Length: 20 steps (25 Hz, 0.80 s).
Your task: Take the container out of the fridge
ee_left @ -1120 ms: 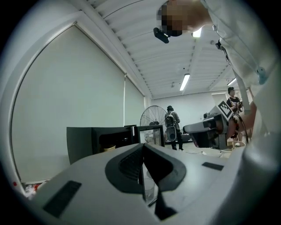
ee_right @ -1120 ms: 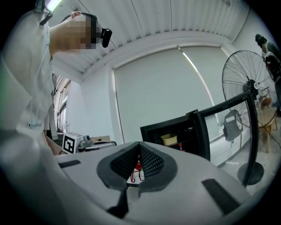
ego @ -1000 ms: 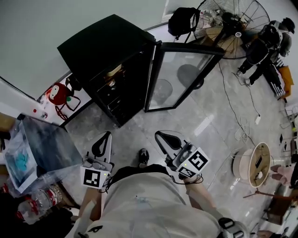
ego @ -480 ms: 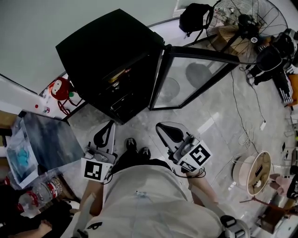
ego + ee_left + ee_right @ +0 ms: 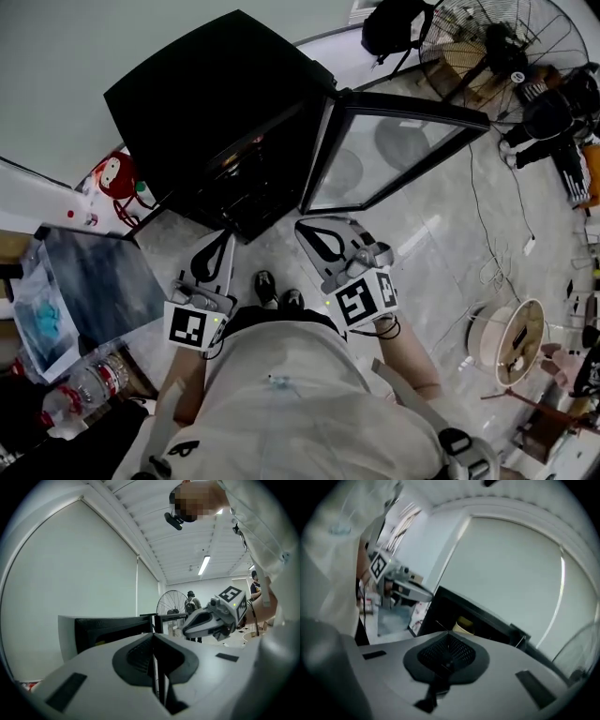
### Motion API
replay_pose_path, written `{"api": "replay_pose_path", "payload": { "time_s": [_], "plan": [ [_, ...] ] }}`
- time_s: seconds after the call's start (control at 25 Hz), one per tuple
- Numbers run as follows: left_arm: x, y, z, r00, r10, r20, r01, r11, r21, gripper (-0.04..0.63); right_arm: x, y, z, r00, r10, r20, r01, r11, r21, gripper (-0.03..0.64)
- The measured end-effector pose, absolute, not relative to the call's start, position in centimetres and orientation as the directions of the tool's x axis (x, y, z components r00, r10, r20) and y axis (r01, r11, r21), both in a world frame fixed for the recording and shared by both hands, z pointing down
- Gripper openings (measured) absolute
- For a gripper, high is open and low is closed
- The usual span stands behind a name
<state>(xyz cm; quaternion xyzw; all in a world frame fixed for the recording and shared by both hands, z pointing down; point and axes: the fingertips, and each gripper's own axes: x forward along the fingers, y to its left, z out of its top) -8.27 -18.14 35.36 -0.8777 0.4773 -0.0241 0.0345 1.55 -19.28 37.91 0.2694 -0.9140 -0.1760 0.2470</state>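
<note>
The black fridge (image 5: 220, 103) stands with its glass door (image 5: 394, 150) swung open to the right. On a shelf inside it, the right gripper view shows a pale yellow container (image 5: 463, 625). My left gripper (image 5: 212, 265) is shut and empty, pointing level at the fridge front from a short way off. My right gripper (image 5: 323, 240) is also shut with nothing in it, held just in front of the open side near the door's lower edge. The left gripper view shows the closed jaw tips (image 5: 154, 639) and the right gripper (image 5: 213, 618) beside them.
A clear plastic bin (image 5: 84, 291) with blue items sits at the left, bottles below it, and a red toy (image 5: 112, 178) by the wall. A large fan (image 5: 478, 47), a black bag (image 5: 394, 23), floor cables and a cable spool (image 5: 511, 342) lie right. People stand at the far right.
The person has stepped closer to the fridge, and both grippers have moved toward its open front. The right gripper has rolled, so its marker cube now faces the camera differently.
</note>
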Motion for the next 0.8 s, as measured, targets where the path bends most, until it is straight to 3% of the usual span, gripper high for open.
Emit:
{"api": "replay_pose_path", "payload": {
  "time_s": [0.2, 0.32, 0.52, 0.6, 0.8],
  "plan": [
    [-8.5, -18.6, 35.8, 0.557, -0.830, 0.033, -0.825, -0.558, -0.091, 0.009, -2.1, -23.2, 38.4, -0.646, -0.676, 0.354, -0.173, 0.583, 0.794, 0.017],
    [-8.8, -18.5, 35.4, 0.562, -0.825, 0.062, -0.819, -0.566, -0.096, 0.009, -4.0, -24.8, 39.4, -0.605, -0.710, 0.360, -0.021, 0.467, 0.884, 0.017],
    [-10.0, -19.1, 35.5, 0.545, -0.837, 0.050, -0.833, -0.547, -0.085, 0.009, -5.4, -26.8, 39.8, -0.617, -0.702, 0.356, -0.032, 0.473, 0.880, 0.028],
    [-10.4, -19.3, 35.4, 0.541, -0.840, 0.025, -0.836, -0.541, -0.093, 0.009, -5.9, -27.5, 40.9, -0.617, -0.686, 0.386, -0.018, 0.503, 0.864, 0.178],
    [-10.5, -19.5, 36.1, 0.544, -0.838, 0.047, -0.833, -0.546, -0.092, 0.009, -7.6, -30.2, 44.0, -0.631, -0.633, 0.449, -0.013, 0.587, 0.810, 0.253]
  ]
}}
